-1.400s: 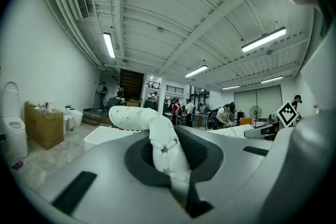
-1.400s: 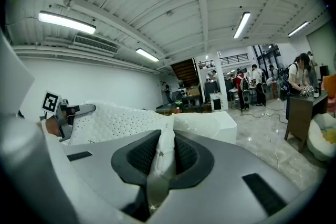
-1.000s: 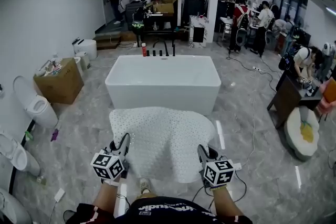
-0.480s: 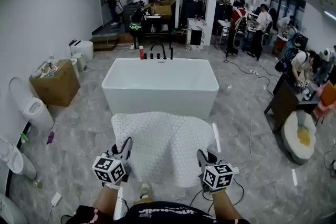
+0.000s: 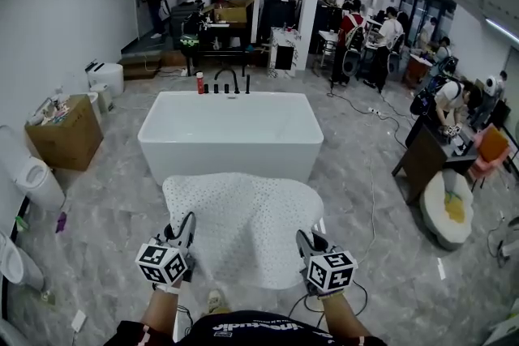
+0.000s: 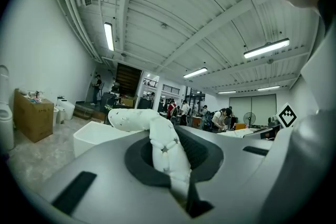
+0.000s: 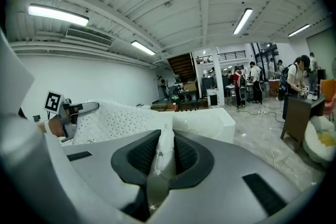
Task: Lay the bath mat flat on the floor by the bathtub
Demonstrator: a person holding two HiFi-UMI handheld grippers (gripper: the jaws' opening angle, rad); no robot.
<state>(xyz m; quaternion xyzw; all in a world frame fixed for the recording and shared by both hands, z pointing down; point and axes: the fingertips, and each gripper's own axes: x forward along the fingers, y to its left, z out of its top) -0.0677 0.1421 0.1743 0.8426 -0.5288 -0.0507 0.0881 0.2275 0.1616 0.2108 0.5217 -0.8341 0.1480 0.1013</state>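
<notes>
One bath mat [image 5: 243,215] pinched by left claw [image 5: 185,224] and right claw [image 5: 302,241], one bathtub [image 5: 227,154]

**Head view.** The camera sits on the person's head and faces forward and steeply down. It is far enough back to take in the bathtub [image 5: 230,134], the bath mat [image 5: 243,223] and both grippers at the lower edge: left gripper [image 5: 186,224] at left, right gripper [image 5: 304,243] at right.

**Left gripper view, right gripper view.** Each wide-angle camera sits close behind its own jaws and looks along them toward the bathtub, with the ceiling above.

All three views share the bath mat, the bathtub and the hall behind. Each gripper view also catches the other gripper at its side.
</notes>
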